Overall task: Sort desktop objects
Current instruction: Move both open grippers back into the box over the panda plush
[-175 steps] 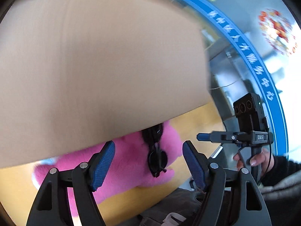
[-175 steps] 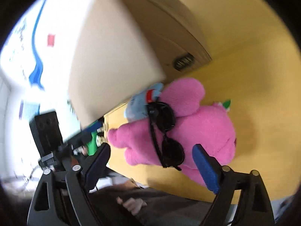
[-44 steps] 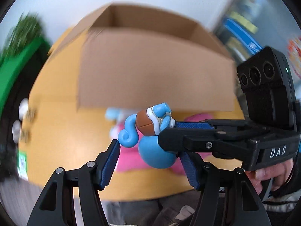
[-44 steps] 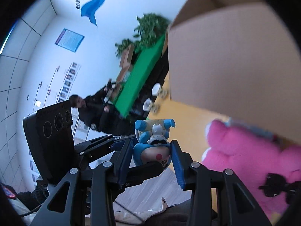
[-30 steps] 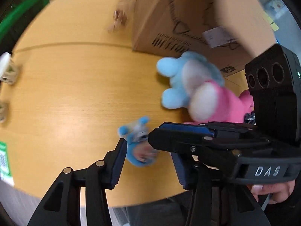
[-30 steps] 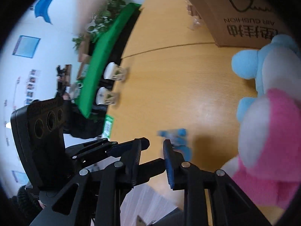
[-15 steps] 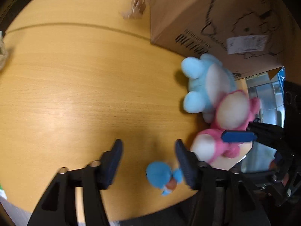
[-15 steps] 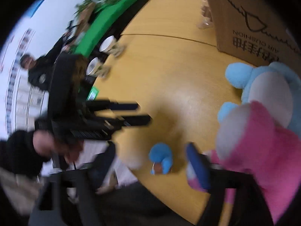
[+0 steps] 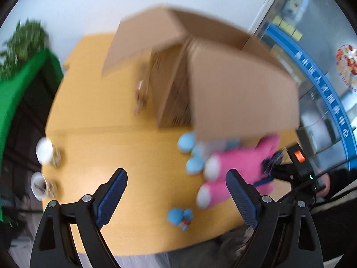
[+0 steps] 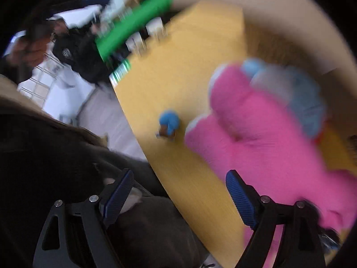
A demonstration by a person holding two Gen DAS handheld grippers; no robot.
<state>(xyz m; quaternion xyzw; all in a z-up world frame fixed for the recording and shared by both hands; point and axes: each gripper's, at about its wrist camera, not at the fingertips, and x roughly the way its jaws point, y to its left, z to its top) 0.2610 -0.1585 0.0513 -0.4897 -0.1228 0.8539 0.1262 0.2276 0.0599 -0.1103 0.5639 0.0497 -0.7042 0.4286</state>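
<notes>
Hovering: both grippers [image 9: 176,195] [image 10: 179,194] spread wide, empty.

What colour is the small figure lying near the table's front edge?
Light blue with a brown patch; the small figure shows best in the right wrist view.

Pink plush [image 9: 241,163]; light-blue plush [image 9: 194,154]; blue-and-brown figurine [image 9: 179,216]; plain brown box [image 9: 234,84]; yellow wood table [image 9: 125,147].

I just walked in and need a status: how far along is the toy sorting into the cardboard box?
Little looks done: the small blue figurine, pink plush and light blue plush all lie on the wooden table beside the cardboard box. Nothing is in hand; left tongs and right tongs are open and empty. All three toys remain.
</notes>
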